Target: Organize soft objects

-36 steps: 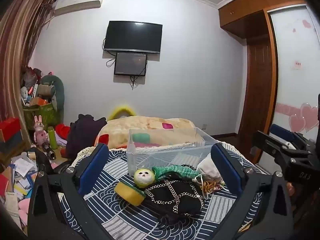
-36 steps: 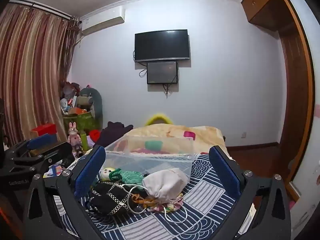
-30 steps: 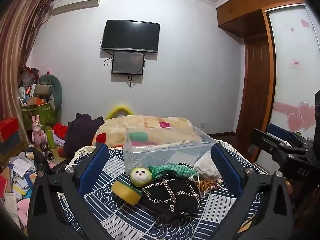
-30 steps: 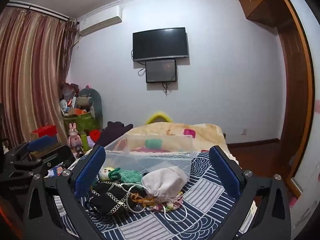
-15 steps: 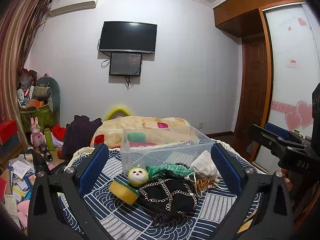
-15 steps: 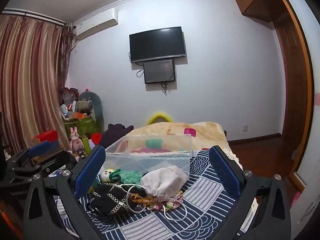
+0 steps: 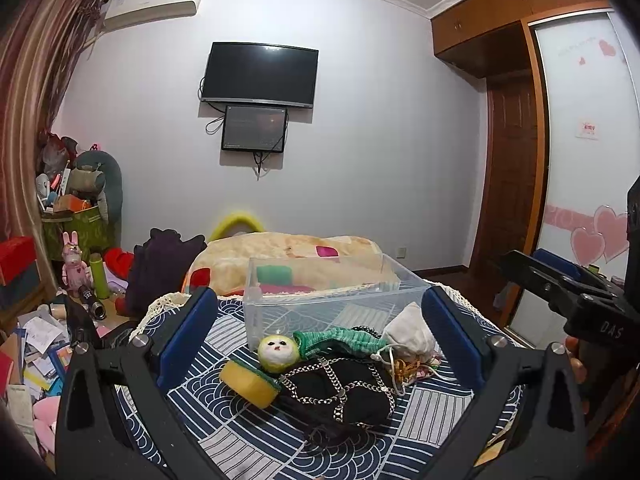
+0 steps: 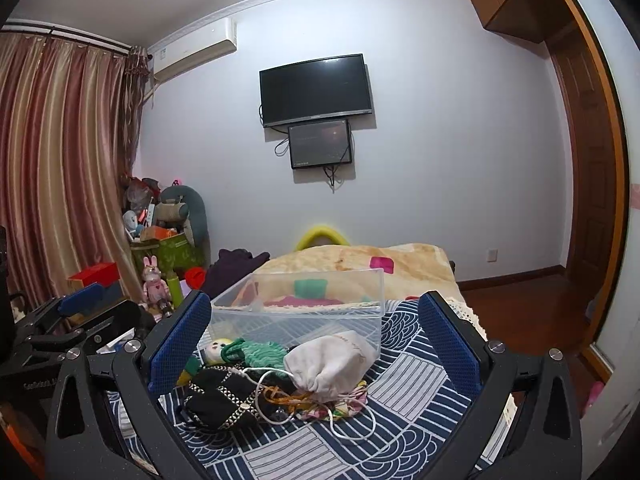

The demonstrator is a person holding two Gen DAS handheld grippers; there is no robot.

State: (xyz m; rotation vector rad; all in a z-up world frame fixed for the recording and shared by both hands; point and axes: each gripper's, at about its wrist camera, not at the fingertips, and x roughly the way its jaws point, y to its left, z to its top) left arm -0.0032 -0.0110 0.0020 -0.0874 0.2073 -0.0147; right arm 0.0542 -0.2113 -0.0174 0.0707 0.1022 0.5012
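Left gripper [image 7: 320, 336] jaws spread wide, nothing between the blue pads, held above the near edge of the table. Right gripper [image 8: 316, 340] likewise wide and holding nothing. Soft items lie in a heap on the blue patterned tablecloth [image 7: 248, 444], just in front of the clear plastic bin [image 7: 332, 300]: yellow sponge [image 7: 250, 382], small doll with a pale yellow head [image 7: 277, 353] and green knit body [image 7: 344, 340], black chain-strapped bag [image 7: 344, 392], white drawstring pouch [image 8: 332, 364] with loose white cord. Under the pouch sits a floral cloth piece [image 8: 340, 406], mostly covered. In the right wrist view the sponge is nearly hidden behind the left pad and the doll's head is half covered. The bin holds none of these items; colours seen through its walls belong to the blanket behind it. Lower table edge cut off by the gripper bodies. Versus 1.2 s ago: both cameras sit a little higher and pitched up, items unmoved, jaw width unchanged.
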